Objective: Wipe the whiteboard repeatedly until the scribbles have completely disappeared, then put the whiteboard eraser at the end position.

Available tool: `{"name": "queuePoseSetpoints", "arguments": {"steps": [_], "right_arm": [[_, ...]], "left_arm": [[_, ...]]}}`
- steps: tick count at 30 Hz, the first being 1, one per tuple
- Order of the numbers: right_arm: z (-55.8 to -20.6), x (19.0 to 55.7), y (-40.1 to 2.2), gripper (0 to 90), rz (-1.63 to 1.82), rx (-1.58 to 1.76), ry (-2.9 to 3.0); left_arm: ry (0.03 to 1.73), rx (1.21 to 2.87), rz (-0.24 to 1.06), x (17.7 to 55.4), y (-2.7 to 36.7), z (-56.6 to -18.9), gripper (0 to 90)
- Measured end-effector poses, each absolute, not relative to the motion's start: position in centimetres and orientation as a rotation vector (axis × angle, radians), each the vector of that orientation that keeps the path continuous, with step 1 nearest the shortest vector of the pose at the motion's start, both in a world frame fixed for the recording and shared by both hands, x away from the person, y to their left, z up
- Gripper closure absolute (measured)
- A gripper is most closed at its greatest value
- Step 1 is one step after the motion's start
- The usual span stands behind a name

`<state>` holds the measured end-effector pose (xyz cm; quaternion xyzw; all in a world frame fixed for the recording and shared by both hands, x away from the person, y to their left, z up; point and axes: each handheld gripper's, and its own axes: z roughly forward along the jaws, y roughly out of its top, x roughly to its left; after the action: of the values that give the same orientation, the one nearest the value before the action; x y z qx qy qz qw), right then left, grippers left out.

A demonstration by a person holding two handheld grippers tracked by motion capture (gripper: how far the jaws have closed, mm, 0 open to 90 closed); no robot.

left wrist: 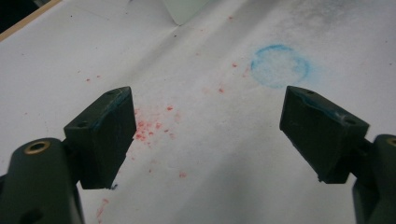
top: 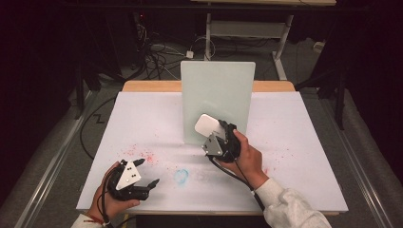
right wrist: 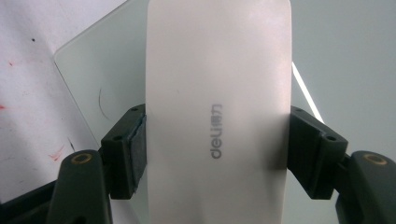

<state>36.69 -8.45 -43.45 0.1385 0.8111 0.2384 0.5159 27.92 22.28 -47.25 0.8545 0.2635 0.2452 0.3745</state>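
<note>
— Two grippers, one job: where did it stand?

— I had the right gripper clamped on the white eraser, held at the upright glass board; wiping looked barely begun. Left gripper hung spread and empty. Only its view showed the blue ring close.

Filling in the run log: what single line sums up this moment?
right hand-held gripper: shut on white eraser | against upright glass board | left hand-held gripper: open, empty
</note>
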Motion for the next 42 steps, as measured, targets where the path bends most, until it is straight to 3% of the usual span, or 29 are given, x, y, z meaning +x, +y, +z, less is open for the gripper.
{"name": "queuePoseSetpoints", "arguments": {"steps": [42], "right_arm": [[-40.2,35.9,-16.6,30.8,0.847,0.496,2.047]], "left_arm": [[0.681,2.201,0.625,28.4,22.6,-47.4,17.9]]}}
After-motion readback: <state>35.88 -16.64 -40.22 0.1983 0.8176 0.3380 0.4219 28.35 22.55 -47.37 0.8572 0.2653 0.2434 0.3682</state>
